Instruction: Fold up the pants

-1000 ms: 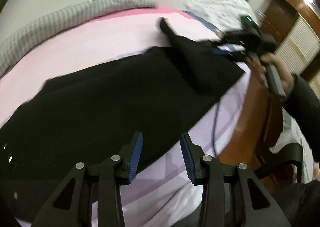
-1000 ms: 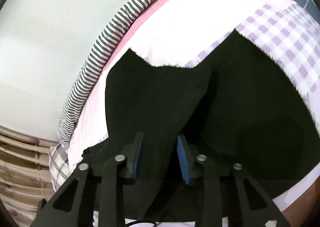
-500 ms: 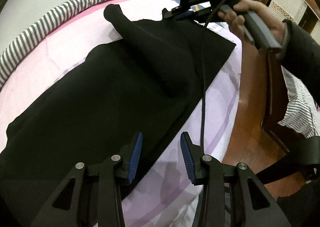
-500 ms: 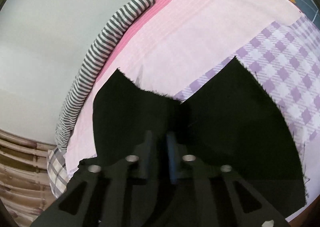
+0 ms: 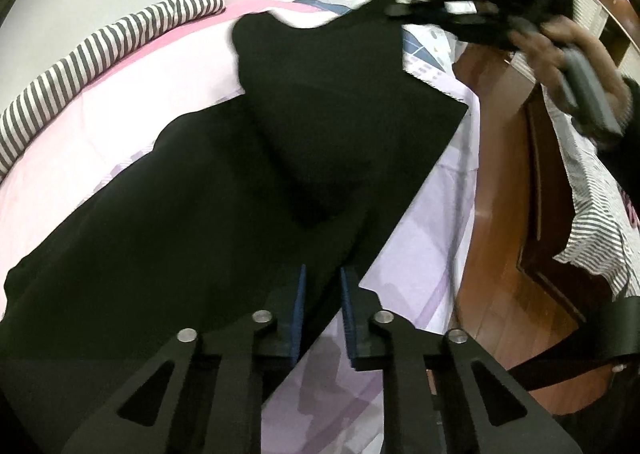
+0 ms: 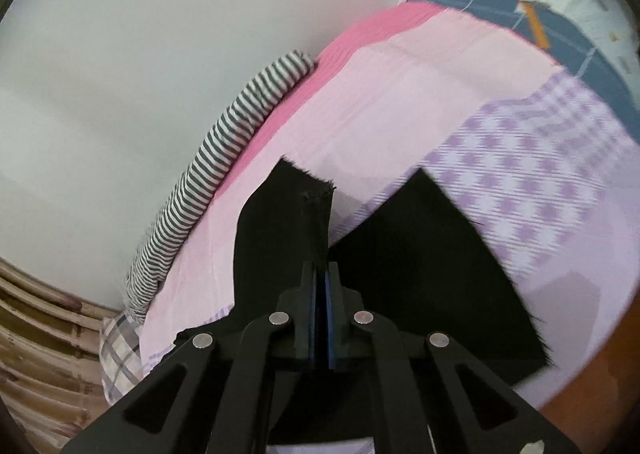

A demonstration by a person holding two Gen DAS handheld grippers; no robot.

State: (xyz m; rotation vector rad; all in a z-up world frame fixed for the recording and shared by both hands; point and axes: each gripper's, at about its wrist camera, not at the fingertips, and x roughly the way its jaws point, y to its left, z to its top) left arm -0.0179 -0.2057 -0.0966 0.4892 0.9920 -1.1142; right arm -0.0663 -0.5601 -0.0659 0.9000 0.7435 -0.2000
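Lifted since a second ago, the far end of the black pants (image 5: 280, 158) now hangs from the right gripper (image 6: 321, 286), which has risen off the bed and carries the cloth up with it. Its blue pads (image 6: 329, 314) are pressed together on a fold of the fabric, the jaws nearly closed with only the thin cloth between them; one leg end stands up just ahead of the tips, and a second dark panel spreads to the right of the jaws. In the left wrist view the same gripper (image 5: 460, 14) appears blurred at the top right, held by a hand (image 5: 560, 54) in a dark sleeve, with the pants stretched below it.

At the near end, the left gripper (image 5: 323, 294) has just been closing. Its jaws stand narrow, and the edge of the pants runs between the two blue pads (image 5: 298, 318); whether they already pinch the cloth cannot be told. Beyond and to the left of these jaws the pants lie flat across the pink and lilac checked bedsheet (image 6: 420, 102), whose bare lilac part shows just right of the tips. A striped cloth (image 6: 224, 158) lies along the bed's far edge by the wall.
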